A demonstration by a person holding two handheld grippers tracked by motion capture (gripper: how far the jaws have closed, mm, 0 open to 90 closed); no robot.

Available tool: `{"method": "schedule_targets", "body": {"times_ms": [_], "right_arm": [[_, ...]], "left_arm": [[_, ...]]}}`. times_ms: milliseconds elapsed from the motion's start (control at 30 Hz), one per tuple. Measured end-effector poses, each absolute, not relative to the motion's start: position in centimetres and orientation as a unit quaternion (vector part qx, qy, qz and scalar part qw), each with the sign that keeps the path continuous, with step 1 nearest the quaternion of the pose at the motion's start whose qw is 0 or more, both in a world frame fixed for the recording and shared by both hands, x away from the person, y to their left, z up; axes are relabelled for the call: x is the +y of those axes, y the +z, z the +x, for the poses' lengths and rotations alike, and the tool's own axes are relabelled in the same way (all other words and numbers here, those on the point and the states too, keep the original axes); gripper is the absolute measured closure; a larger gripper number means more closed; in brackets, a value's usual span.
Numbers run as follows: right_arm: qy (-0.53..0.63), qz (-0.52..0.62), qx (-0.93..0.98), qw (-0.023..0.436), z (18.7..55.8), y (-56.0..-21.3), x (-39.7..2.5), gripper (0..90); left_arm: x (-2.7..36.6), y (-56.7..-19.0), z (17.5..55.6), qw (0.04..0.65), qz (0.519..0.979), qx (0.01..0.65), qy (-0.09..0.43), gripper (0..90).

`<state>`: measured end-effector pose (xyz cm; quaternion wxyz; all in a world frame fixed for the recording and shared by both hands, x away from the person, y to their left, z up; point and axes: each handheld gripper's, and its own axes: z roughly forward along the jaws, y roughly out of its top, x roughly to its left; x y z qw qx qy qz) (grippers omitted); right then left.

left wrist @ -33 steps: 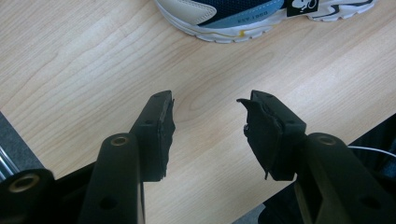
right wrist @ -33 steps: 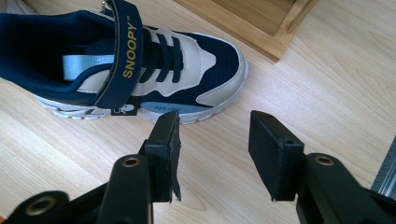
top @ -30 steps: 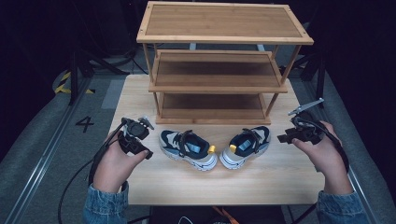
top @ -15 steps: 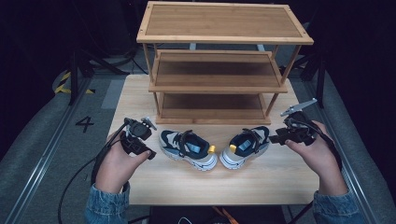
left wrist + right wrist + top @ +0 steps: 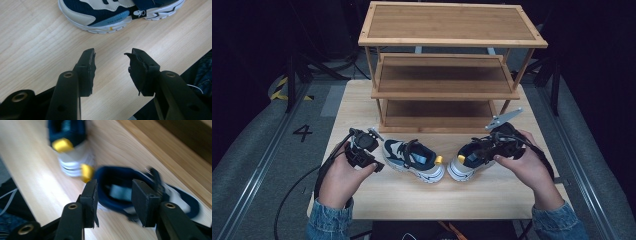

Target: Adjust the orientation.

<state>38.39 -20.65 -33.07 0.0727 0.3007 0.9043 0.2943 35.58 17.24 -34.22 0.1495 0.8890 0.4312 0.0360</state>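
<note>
Two navy, beige and white sneakers lie heel to heel on the wooden table (image 5: pixel 362 200) in front of a shelf rack. My left gripper (image 5: pixel 373 159) hovers just left of the left sneaker (image 5: pixel 412 157); in the left gripper view it (image 5: pixel 110 57) is open over bare wood, with that sneaker's side (image 5: pixel 105 12) beyond the tips. My right gripper (image 5: pixel 474 155) is at the right sneaker (image 5: pixel 462 167). In the blurred right gripper view it (image 5: pixel 112 192) is open, its jaws straddling the navy collar (image 5: pixel 115 173). The left sneaker's yellow heel tab (image 5: pixel 62 145) lies farther off.
A three-tier wooden shelf rack (image 5: pixel 452 40) stands at the back of the table, all of its shelves bare. Its lowest shelf (image 5: pixel 437 120) is right behind the shoes. Dark floor and rails surround the table.
My right gripper has moved left, from beside the right sneaker to over its collar. The left gripper has hardly moved.
</note>
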Motion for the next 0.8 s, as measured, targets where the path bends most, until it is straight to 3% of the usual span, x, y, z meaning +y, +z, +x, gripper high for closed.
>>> {"method": "schedule_targets", "body": {"times_ms": [367, 633, 800], "right_arm": [[0.283, 0.224, 0.932, 0.037, 38.5, -34.6, -14.3, 57.3], [0.267, 0.202, 0.942, 0.03, 38.8, -36.1, -12.0, 59.9], [0.267, 0.197, 0.942, 0.041, 38.9, -36.7, -11.5, 74.5]], "left_arm": [[17.2, -35.7, 35.1, 0.153, 0.883, 0.44, 0.048, 58.3], [16.0, -38.0, 36.0, 0.181, 0.881, 0.436, 0.041, 62.7], [14.6, -39.7, 36.6, 0.17, 0.889, 0.425, 0.026, 67.1]]}}
